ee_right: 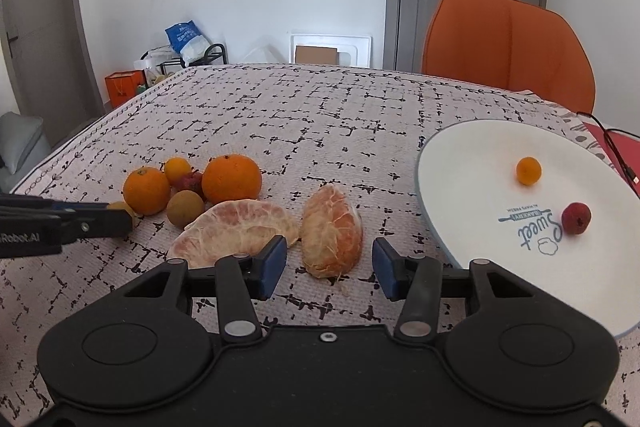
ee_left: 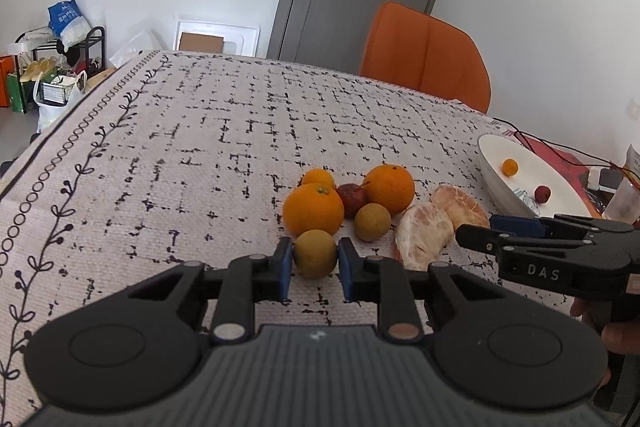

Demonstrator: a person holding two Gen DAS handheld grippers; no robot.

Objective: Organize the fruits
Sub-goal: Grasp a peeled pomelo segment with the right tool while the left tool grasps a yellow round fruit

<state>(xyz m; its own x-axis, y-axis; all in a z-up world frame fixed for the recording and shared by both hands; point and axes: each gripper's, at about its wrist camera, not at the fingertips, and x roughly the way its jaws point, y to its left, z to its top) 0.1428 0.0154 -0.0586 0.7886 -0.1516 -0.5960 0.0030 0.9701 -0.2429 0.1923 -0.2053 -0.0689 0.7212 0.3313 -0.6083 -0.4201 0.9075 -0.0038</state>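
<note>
A worktop covered with a pale woven cloth printed with broken black lines holds a small cluster of fruit.

In the left wrist view, the left gripper sits low over the cloth with its two blue pads on either side of a small brownish-yellow round fruit. The pads are close against its sides, but it is not possible to tell whether they press it or whether the fruit is lifted off the cloth. Just behind it sits a large orange, with a smaller orange further back. A dark red fruit is tucked between the large orange and a second large orange. Another brownish round fruit lies in front of the red one.

To the right of the cluster lie two peeled citrus pieces: a long curved piece and a thicker wedge, near each other.

In the right wrist view, the right gripper hovers with its blue pads spread wide, one on each side of the near end of the thicker wedge and clear of it. It holds nothing.

A white plate with blue lettering stands to the right of the peeled pieces. On it rest a tiny orange fruit and a small red fruit, well apart.

An orange chair stands behind the worktop.
</note>
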